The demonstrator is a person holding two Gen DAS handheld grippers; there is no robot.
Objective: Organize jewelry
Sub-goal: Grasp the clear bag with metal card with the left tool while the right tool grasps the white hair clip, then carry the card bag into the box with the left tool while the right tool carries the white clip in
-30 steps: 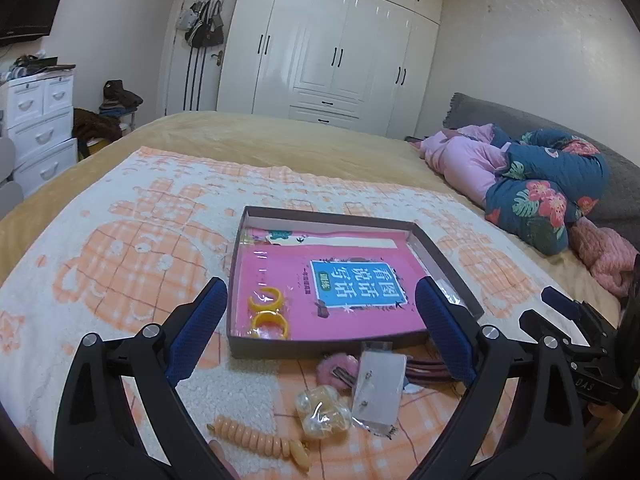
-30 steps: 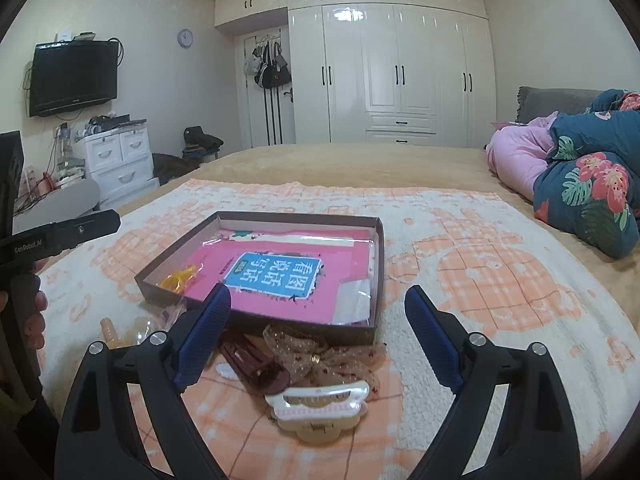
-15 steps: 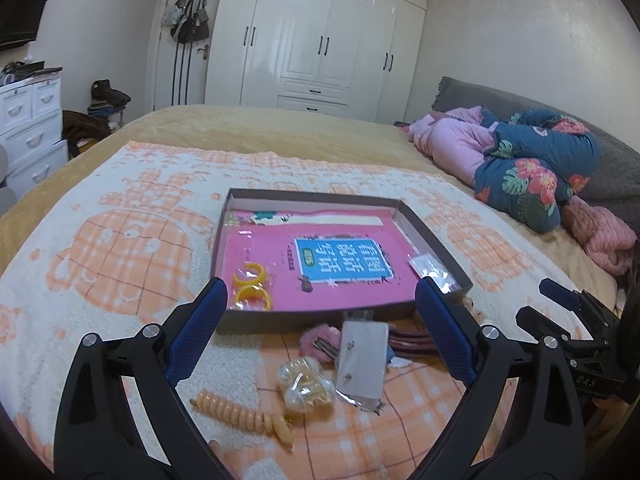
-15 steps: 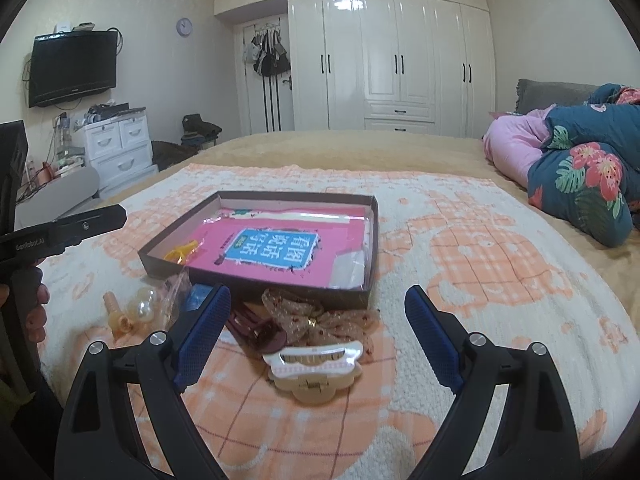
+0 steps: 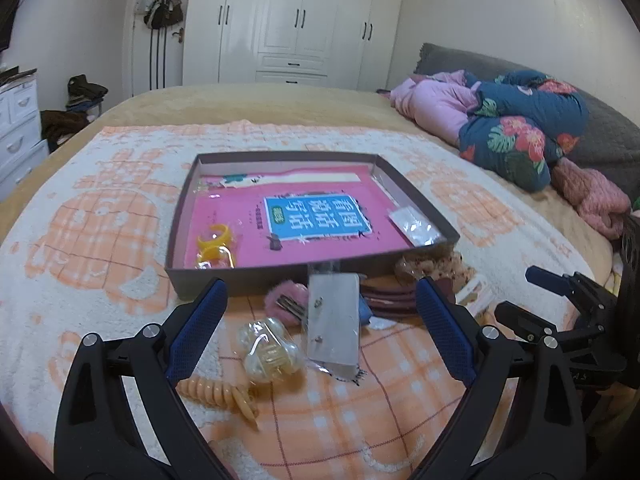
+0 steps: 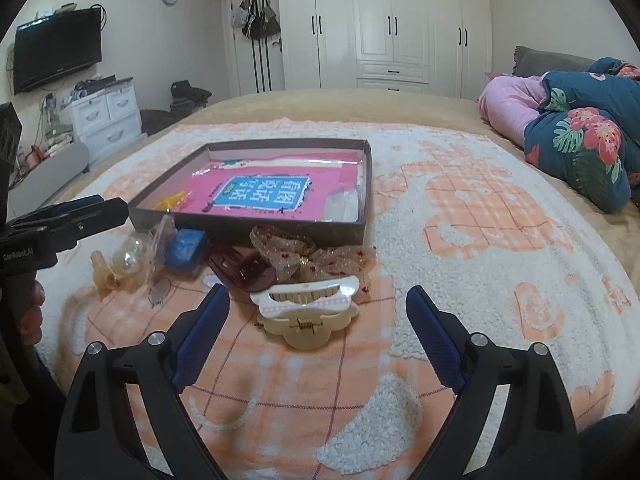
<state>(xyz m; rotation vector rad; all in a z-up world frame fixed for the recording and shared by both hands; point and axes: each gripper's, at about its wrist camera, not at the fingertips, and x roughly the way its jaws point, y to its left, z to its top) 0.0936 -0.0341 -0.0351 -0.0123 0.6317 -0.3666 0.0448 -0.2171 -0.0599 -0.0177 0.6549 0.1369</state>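
A shallow dark box (image 5: 248,284) with a pink booklet lining lies on the blanket and holds yellow rings (image 5: 214,244) and a small clear bag (image 5: 414,226). My left gripper (image 5: 320,320) is open above loose pieces in front of the box: an earring card (image 5: 334,322), a bagged pearly clip (image 5: 270,350), an orange spiral tie (image 5: 218,392) and a pink fluffy clip (image 5: 284,300). My right gripper (image 6: 316,332) is open, with a cream claw clip (image 6: 308,308) lying between its fingers, untouched. Behind it lie a dark red clip (image 6: 242,268) and a lace bow (image 6: 316,256).
An orange-and-white blanket (image 6: 480,240) covers the bed. Folded floral and pink bedding (image 6: 580,136) lies at the right. A white wardrobe (image 6: 392,24) and a white drawer unit (image 6: 108,116) stand beyond the bed. A person's hand (image 6: 32,304) holds the left gripper's handle.
Both grippers have sunk toward the blanket and tilted down, so the loose pieces and the claw clip now sit closer between their fingers. Nothing has been taken hold of.
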